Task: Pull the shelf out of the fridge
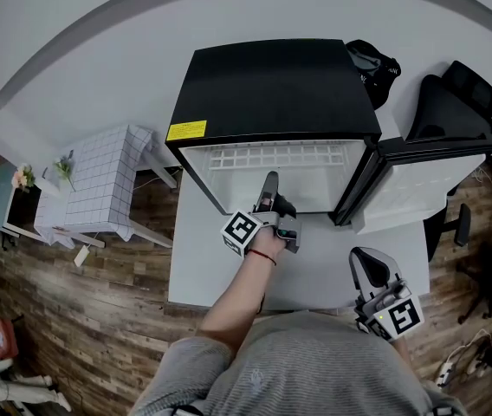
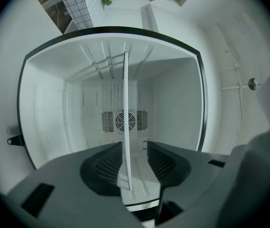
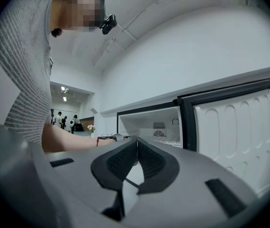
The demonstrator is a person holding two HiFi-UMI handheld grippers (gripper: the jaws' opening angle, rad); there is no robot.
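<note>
White wall curves behind a pale platform (image 1: 333, 271) set on wood-plank floor (image 1: 99, 302), and on the platform stands a black-topped fridge (image 1: 272, 85) with its door (image 1: 419, 185) swung out to the right.

Left gripper (image 1: 269, 182) reaches into the mouth of the fridge, carried by the left hand (image 1: 268, 243). In the left gripper view this gripper (image 2: 134, 146) is rolled onto its side, so the shelf (image 2: 125, 108) shows as a thin white line seen edge-on. The jaws stand apart and released. The shelf's front edge lies in the gap between them, closer to one pad than the other, and neither pad clamps it.

From the head view the shelf (image 1: 272, 155) is a white wire grid inside the cavity, just behind the front lip of the opening. Beyond it, on the back wall, sits a round fan grille (image 2: 125, 121) with slotted vents at both sides. Ribs line the white side walls of the cavity.

In front of the opening the platform lies bare as far as the person's body at its near edge. The door stands roughly square to the fridge front, leaving the opening unblocked on that side.

Right gripper (image 1: 365, 260) hovers over the platform's near right part, well apart from the fridge. In its own view its jaws (image 3: 136, 144) are clenched together, tips touching, with nothing between them, and it faces the door's moulded inner liner (image 3: 235, 127).

Left of the platform stands a small table with a checked cloth (image 1: 99, 180); a black chair (image 1: 454, 102) sits behind the door.
</note>
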